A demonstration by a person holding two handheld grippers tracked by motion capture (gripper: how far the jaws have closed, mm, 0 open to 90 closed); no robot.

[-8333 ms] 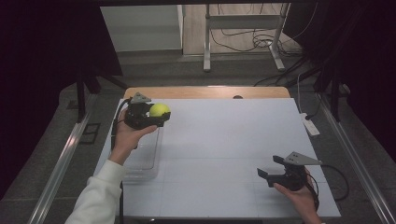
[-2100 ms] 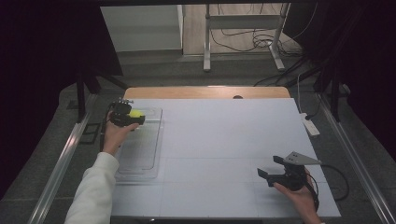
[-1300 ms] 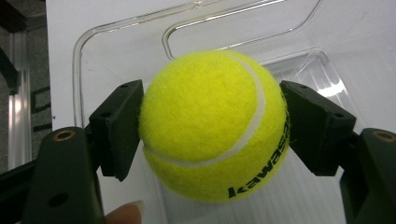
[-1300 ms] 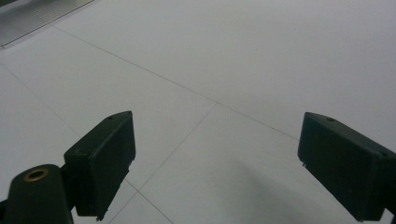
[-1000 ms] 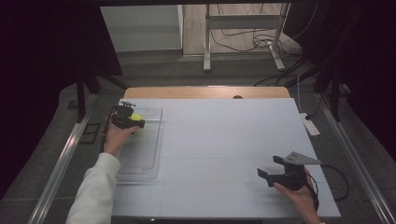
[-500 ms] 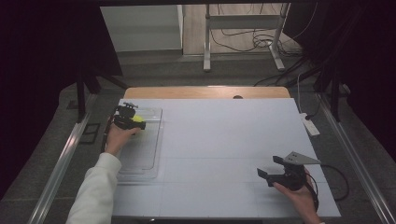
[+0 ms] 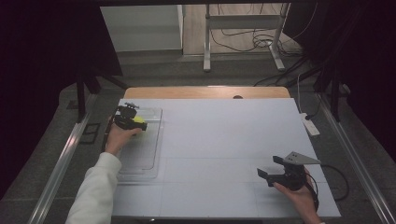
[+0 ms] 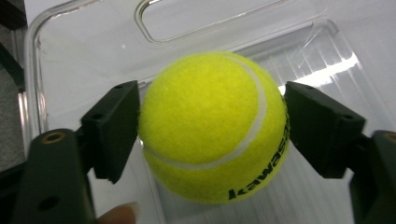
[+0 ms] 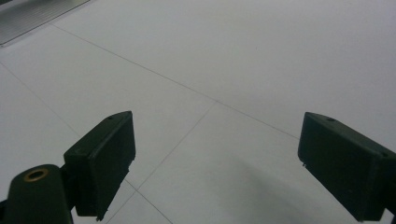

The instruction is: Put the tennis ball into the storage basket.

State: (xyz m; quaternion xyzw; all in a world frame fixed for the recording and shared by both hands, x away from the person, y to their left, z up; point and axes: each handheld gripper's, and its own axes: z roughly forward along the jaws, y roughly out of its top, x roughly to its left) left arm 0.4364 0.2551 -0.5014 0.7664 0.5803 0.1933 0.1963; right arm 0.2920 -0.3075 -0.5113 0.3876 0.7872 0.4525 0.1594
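One yellow tennis ball (image 8: 212, 126) sits clamped between my left gripper's (image 7: 127, 119) jaws, directly over the clear tray's (image 7: 150, 154) far end at the table's far-left corner; my right gripper (image 7: 280, 171) rests open, near-right.

Tray (image 7: 140, 154) at the table's (image 7: 224, 135) left edge, ball (image 7: 138, 121) over its far end, right gripper (image 7: 267, 173) near-right.

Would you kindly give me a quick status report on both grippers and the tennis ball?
Left gripper shut on tennis ball, over clear plastic tray. Right gripper open, empty, above white table. Nothing in the way.
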